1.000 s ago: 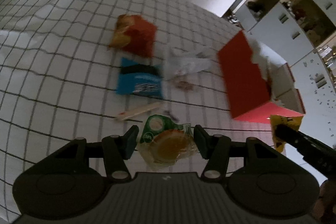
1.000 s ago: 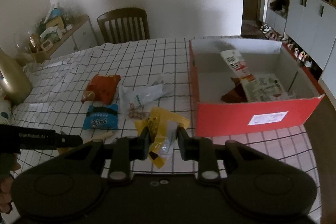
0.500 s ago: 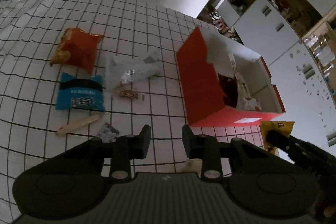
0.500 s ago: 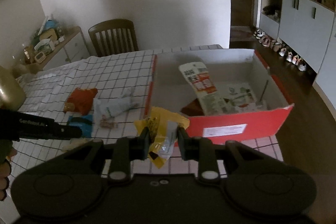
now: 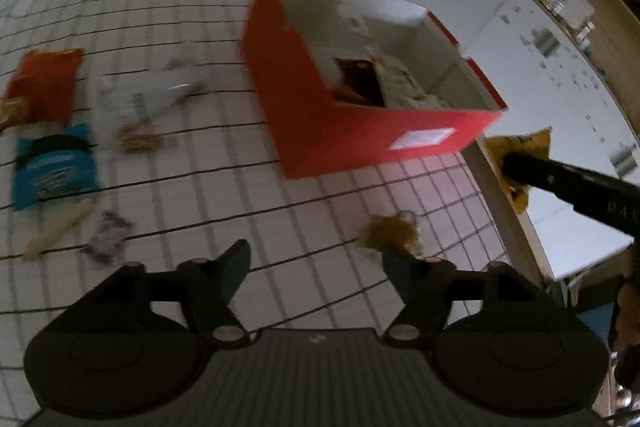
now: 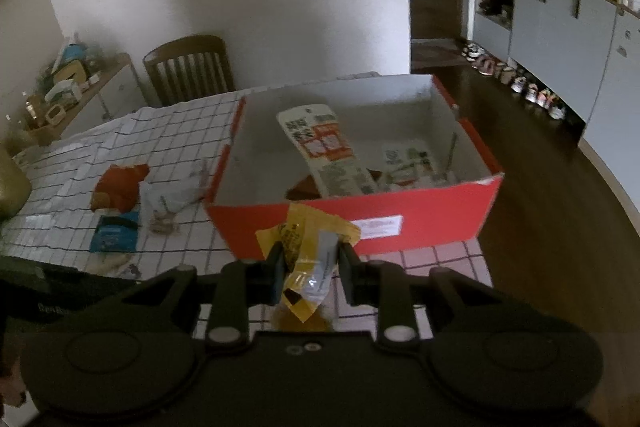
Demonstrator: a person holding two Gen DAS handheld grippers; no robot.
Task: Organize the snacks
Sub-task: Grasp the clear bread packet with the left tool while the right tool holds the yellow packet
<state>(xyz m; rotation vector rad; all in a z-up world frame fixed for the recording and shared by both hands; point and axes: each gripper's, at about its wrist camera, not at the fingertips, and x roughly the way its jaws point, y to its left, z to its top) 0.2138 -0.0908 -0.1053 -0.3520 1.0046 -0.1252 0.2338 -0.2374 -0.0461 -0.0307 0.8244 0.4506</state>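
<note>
Since a second ago both wrist views have slid across the checked tablecloth (image 5: pixel 168 163) toward the red cardboard box (image 6: pixel 432 223), which now fills the middle of the right wrist view, and the green-and-orange jelly cup that sat between the left gripper's (image 5: pixel 314 261) fingers then is no longer framed there. That left gripper's jaws are opening and stand wide with only tablecloth between them; a blurred brownish snack (image 5: pixel 394 233) sits just off its right finger at about 1 o'clock, and I cannot tell whether it touches the finger or lies on the cloth. The right gripper (image 6: pixel 312 265) is pinched on a yellow snack packet (image 6: pixel 308 247), its pads pressing the crumpled film on both sides, held short of the box's near wall at 12 o'clock. In my judgement this packet is light, soft and slippery, a thin crinkly wrapper that folds under pressure, so a grip across the bunched middle, as it is now, should hold better than one on a loose corner. Inside the box lie a long white-and-red packet (image 6: pixel 316 143) and other wrappers. Left on the cloth at 9 to 10 o'clock are an orange chip bag (image 5: pixel 44 87), a blue packet (image 5: pixel 54 167) and a clear plastic bag (image 5: pixel 152 95).
</note>
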